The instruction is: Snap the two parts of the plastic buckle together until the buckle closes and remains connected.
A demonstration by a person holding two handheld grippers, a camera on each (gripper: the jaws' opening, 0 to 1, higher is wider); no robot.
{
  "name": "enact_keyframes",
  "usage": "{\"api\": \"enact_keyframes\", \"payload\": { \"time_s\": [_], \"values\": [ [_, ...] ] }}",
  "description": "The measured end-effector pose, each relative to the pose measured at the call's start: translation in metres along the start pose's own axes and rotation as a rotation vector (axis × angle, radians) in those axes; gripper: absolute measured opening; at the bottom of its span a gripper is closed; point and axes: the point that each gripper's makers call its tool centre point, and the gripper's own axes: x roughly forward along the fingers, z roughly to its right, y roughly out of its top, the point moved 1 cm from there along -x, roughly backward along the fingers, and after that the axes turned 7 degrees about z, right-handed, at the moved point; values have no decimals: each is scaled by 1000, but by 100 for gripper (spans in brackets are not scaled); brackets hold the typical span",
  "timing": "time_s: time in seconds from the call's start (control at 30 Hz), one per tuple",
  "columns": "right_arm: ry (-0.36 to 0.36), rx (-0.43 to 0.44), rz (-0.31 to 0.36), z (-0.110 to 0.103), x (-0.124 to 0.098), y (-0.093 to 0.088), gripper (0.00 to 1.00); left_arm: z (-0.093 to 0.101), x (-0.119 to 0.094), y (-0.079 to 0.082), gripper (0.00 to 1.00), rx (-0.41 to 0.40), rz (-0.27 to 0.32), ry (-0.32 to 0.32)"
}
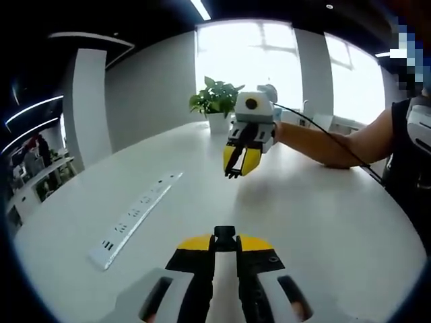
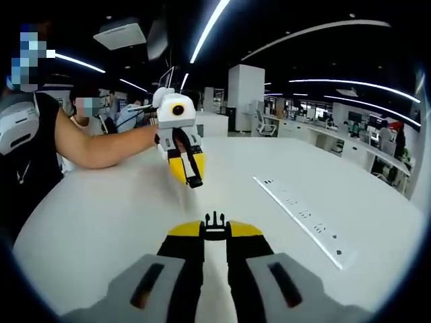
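**Buckle halves held apart, facing each other above the bench**

Nearest in the left gripper view, the left claw is pinching the black plastic socket half of the buckle. In the right gripper view, the right claw is clamped on the black pronged half of the buckle, prongs forward. Each half seems held by its tail so the mating ends stay free. The claws face one another, well apart, over the white bench; beyond lies a long white power strip, then a potted green plant
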Motion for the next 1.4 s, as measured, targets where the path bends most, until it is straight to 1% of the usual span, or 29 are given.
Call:
{"api": "enact_keyframes", "payload": {
  "time_s": [0.23, 0.43, 0.57, 0.63, 0.67, 0.8, 1.0, 1.1, 1.23, 1.4],
  "values": [
    [-6, 1, -29, 3, 0, -8, 10, -2, -1, -4, 10, 3, -11, 5],
    [-5, 1, -47, 3, 1, -13, 10, 0, -2, -1, 10, 11, -2, 3],
    [-2, -1, -54, 0, 2, -14, 10, 2, -2, -2, 10, 7, -3, -1],
    [-3, 1, -51, -1, 2, -13, 10, 7, -1, -5, 10, 9, -11, -9],
    [-4, 1, -48, -2, 2, -13, 10, 6, -1, -6, 10, 20, -14, 5],
    [0, -3, -55, -7, 2, -13, 10, 8, -4, 0, 10, 13, 4, 1],
    [1, -2, -54, -10, 3, -13, 10, 12, -3, -3, 10, 4, 0, 5],
    [3, -2, -53, -13, 3, -12, 10, 15, -4, 2, 10, -11, 28, -3],
    [5, -3, -57, -17, 4, -13, 10, 18, -4, 0, 10, -4, 17, 4],
    [5, -4, -56, -20, 4, -12, 10, 22, -4, 1, 10, -4, 19, -1]
  ]
}}
